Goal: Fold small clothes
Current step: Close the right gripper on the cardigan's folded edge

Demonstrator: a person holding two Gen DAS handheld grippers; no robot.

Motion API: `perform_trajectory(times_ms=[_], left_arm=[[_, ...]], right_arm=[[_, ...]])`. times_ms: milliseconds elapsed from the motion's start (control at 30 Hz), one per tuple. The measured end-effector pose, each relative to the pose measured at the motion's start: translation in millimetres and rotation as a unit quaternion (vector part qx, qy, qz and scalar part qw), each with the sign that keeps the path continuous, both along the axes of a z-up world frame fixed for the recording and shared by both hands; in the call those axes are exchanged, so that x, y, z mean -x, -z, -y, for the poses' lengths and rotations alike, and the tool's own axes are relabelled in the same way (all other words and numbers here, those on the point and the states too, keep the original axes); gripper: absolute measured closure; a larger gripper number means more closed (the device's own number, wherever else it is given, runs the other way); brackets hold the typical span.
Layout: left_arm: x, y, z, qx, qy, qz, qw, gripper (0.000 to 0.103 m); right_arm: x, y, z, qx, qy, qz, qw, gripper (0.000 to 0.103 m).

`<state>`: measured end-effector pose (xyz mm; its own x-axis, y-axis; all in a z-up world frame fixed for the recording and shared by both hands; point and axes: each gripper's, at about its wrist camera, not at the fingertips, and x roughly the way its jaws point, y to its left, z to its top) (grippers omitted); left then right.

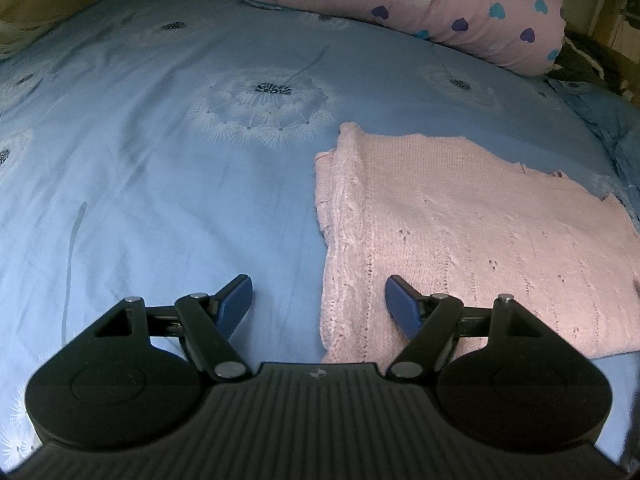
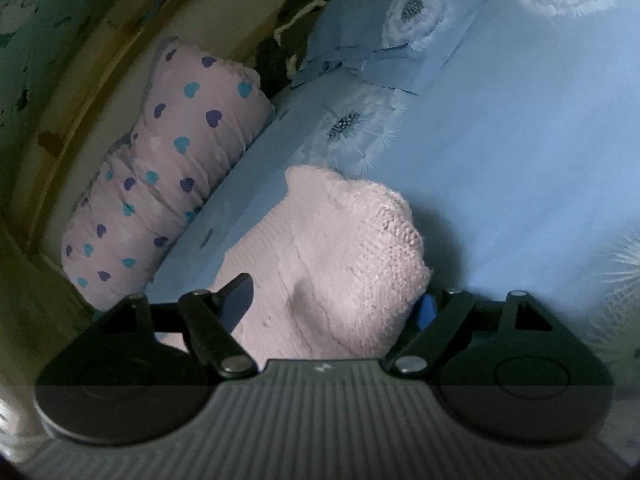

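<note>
Between the spread, unladen jaws of the left gripper [image 1: 319, 306] runs the pink knit garment's [image 1: 460, 240] left edge, its body stretching toward two o'clock on the blue bedsheet [image 1: 160, 160]. Right gripper [image 2: 334, 304] stands wide too, a raised bunch of knit bulging between its fingers; heart-print pillow [image 2: 168, 184] lies at ten o'clock.

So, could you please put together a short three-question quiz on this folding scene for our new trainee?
1. True or false: the left gripper is open, straddling the left edge of the pink knitted garment.
2. What pattern marks the pink pillow? A) stripes B) hearts C) stars
3. Fill in: the garment lies on a ____ bedsheet printed with dandelions.

Key: 1 true. 2 B. 3 blue. Extra note: in the right wrist view, knit bunches between the right gripper fingers, but the jaws stand wide apart.
</note>
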<state>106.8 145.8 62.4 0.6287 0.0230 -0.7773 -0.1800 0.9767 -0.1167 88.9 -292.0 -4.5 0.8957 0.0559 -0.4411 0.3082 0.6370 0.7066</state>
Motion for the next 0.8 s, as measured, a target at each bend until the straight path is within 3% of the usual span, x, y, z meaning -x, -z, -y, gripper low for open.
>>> perform_trajectory(times_ms=[333,600,700,800], left_arm=[[-2,1,-3,0.007,-0.001,-0.002,1.0,0.024],[-6,0,-2,0.006,-0.006,0.0,1.0,0.024],[-8,-1,-4,0.011,-0.009,0.002,0.9999,0.024],[-10,-2,-9,0.019,-0.014,0.001,0.9997,0.024]], right_arm=[[-17,5,-1,0.002,0.005,0.019,1.0,0.023],[-27,11,13,-0.026,0.025,0.014,0.999,0.051],[-39,9,16,-0.03,0.033,0.001,0.999,0.067],[-45,6,15,-0.027,0.039,-0.006,0.999,0.073]])
